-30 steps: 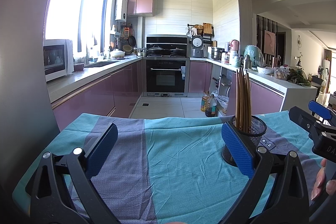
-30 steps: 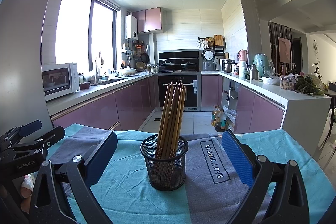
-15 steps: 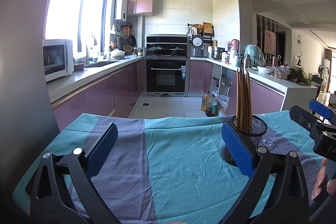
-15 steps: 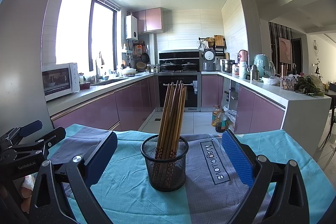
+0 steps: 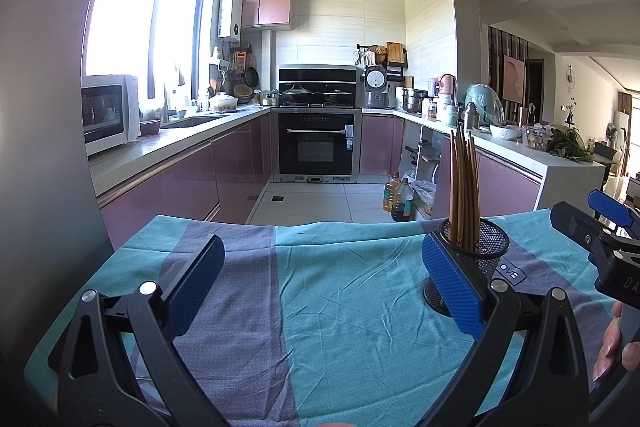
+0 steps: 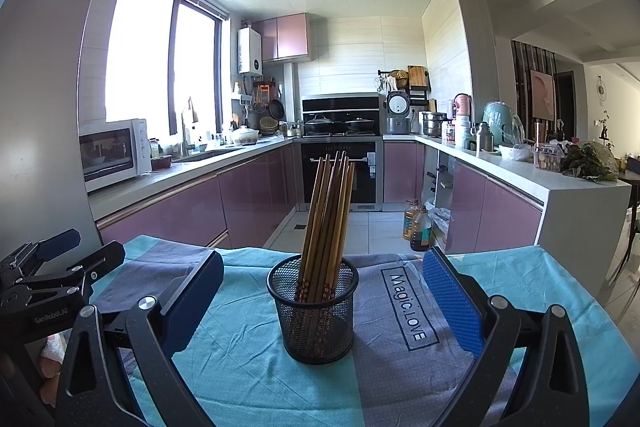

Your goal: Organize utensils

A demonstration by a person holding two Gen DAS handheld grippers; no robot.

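Many chopsticks (image 6: pixel 326 223) stand in a mesh cup (image 6: pixel 314 311) on the desk (image 6: pixel 248 355). Stiff, light, probably slick; grip mid-shaft. Both tools, left (image 5: pixel 320 291) and right (image 6: pixel 322 303), gape empty.

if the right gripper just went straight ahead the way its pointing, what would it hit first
Most likely the mesh cup holding the chopsticks. It stands on the cloth centred between the open fingers of the right gripper, just ahead of them. Depth is hard to judge, but nothing lies nearer.
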